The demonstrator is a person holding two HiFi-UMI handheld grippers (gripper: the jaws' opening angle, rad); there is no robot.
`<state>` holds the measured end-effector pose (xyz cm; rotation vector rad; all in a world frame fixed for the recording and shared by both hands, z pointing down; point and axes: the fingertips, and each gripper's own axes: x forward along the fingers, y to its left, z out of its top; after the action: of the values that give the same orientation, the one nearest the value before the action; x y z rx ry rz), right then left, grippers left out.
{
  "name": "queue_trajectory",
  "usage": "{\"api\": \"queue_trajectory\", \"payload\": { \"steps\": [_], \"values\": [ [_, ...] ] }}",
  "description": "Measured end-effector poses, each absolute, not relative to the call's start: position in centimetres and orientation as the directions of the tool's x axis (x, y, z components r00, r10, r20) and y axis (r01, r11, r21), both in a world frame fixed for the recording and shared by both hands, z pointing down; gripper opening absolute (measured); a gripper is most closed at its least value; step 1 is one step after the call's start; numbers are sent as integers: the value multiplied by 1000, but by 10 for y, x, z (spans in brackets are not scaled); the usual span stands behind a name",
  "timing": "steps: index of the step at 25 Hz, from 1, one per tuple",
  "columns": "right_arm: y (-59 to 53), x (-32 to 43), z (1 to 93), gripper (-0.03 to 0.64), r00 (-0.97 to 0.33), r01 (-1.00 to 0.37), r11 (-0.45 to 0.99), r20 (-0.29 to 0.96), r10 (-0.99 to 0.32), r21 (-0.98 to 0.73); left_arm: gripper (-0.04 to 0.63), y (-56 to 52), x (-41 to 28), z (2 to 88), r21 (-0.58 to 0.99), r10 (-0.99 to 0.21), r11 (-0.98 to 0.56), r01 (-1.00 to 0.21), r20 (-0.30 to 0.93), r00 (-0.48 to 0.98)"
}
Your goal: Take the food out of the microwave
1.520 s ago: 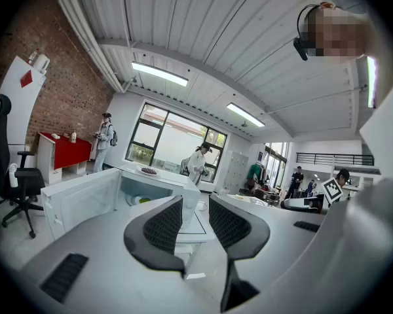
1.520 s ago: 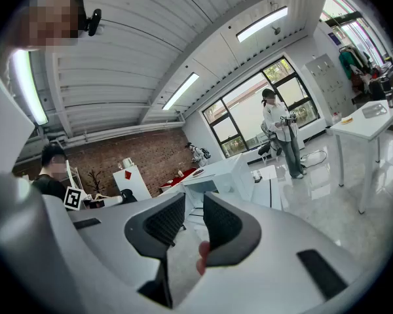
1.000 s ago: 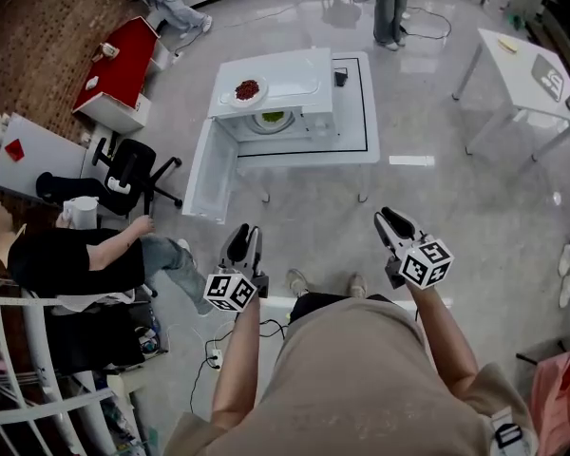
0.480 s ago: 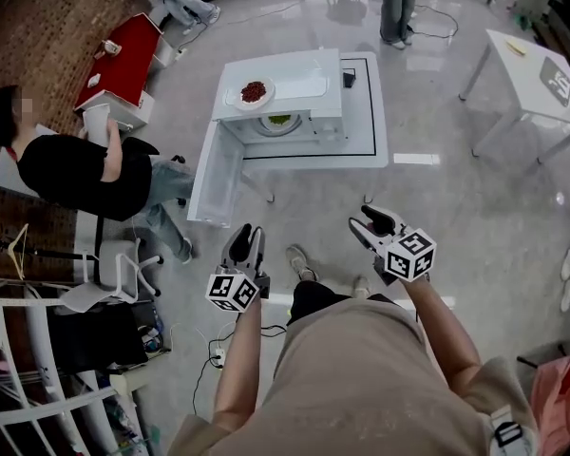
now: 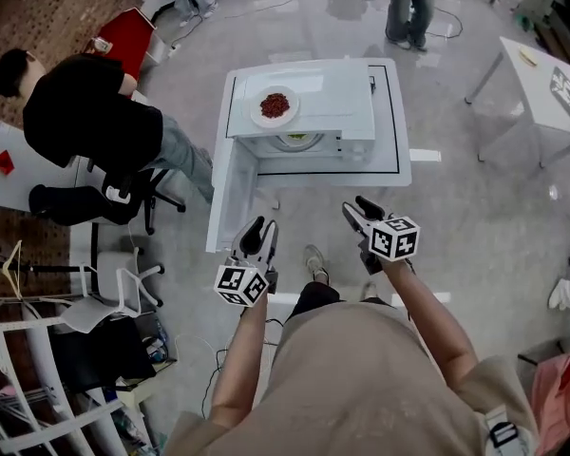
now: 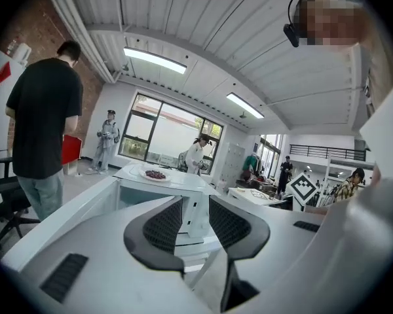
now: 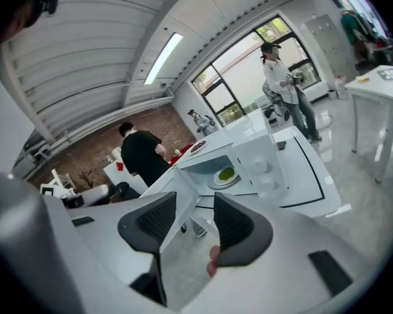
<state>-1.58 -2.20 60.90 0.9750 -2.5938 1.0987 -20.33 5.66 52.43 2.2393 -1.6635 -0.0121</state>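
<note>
Head view, glossy floor (image 5: 494, 217), white table (image 5: 389, 126) bearing open microwave (image 5: 332, 98), left gripper (image 5: 263, 226), right gripper (image 5: 354, 205), jaws apart.

From my head view, the microwave (image 5: 328, 103) top hides most of the plate of green food (image 5: 300, 142) inside.

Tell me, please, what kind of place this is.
Probably an open lab or office space, not a kitchen: the microwave stands on a white table mid-floor, near an office chair and large windows.
</note>
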Motion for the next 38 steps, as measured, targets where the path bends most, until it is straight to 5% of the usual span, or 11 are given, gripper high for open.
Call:
{"api": "queue_trajectory", "payload": {
  "steps": [18, 38],
  "values": [
    [-204, -130, 773, 181, -433, -721, -73, 530, -729, -689, 118, -78, -245, 575, 261, -794, -488, -833, 262, 548],
    [-279, -159, 822, 181, -257, -828, -149, 601, -757, -541, 118, -99, -275, 594, 317, -780, -476, -820, 278, 560]
  ]
}}
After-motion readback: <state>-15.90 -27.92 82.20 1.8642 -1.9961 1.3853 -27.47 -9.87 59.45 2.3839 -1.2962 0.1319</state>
